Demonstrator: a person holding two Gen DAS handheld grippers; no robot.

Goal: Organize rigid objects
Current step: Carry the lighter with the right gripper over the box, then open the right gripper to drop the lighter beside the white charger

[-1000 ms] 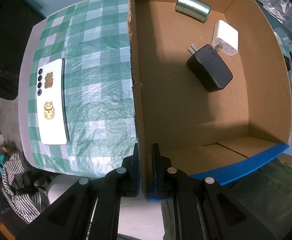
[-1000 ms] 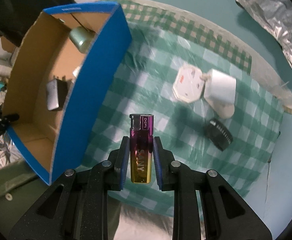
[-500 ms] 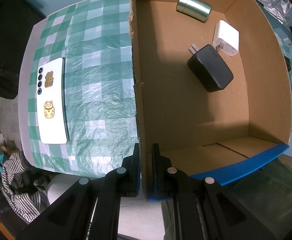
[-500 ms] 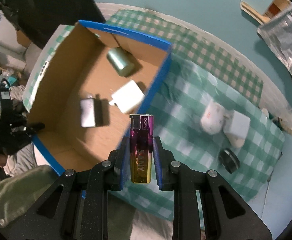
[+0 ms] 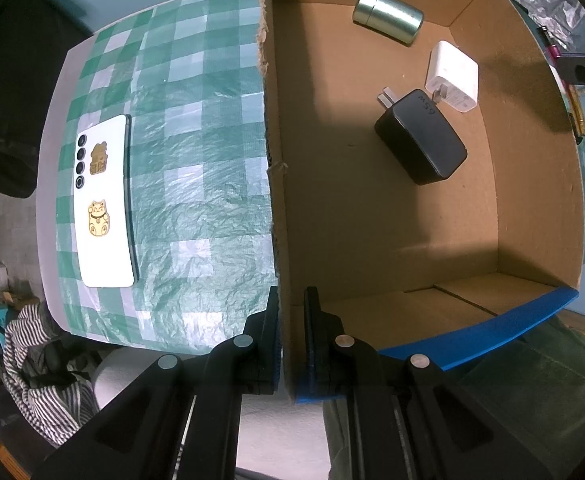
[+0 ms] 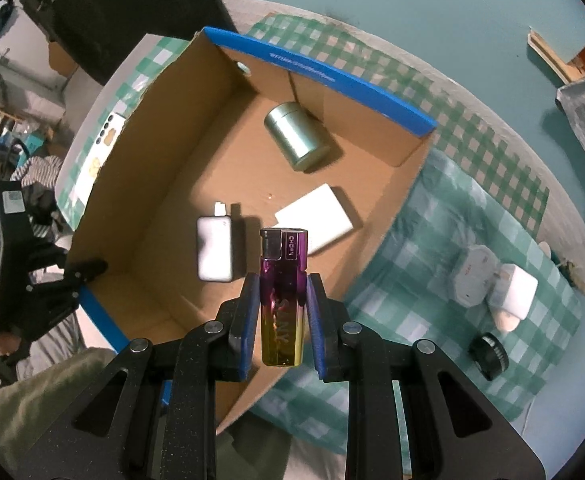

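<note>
Pinching a purple-to-gold lighter (image 6: 282,296) upright between blue-padded fingers, right gripper (image 6: 282,312) poised above the near right rim of the cardboard box (image 6: 164,152). Clamped on the box's left wall near its front corner, left gripper (image 5: 292,332), one finger outside, one inside, pressed tight on the cardboard. Inside the box, on the floor: a black charger (image 5: 420,136) with prongs toward the far side, touching a white charger (image 5: 452,72) just beyond it; farther back, near the far wall, a silvery-green metal tin (image 5: 388,16) lying on its side. Outside the box to the left, flat on the green checked tablecloth (image 5: 196,160), a white phone (image 5: 102,204) with gold cat stickers. To the right of the box, well apart from it on the same cloth: a white round plug (image 6: 474,280) touching a white cube adapter (image 6: 514,296), and nearer, a small black round cap (image 6: 488,356).
</note>
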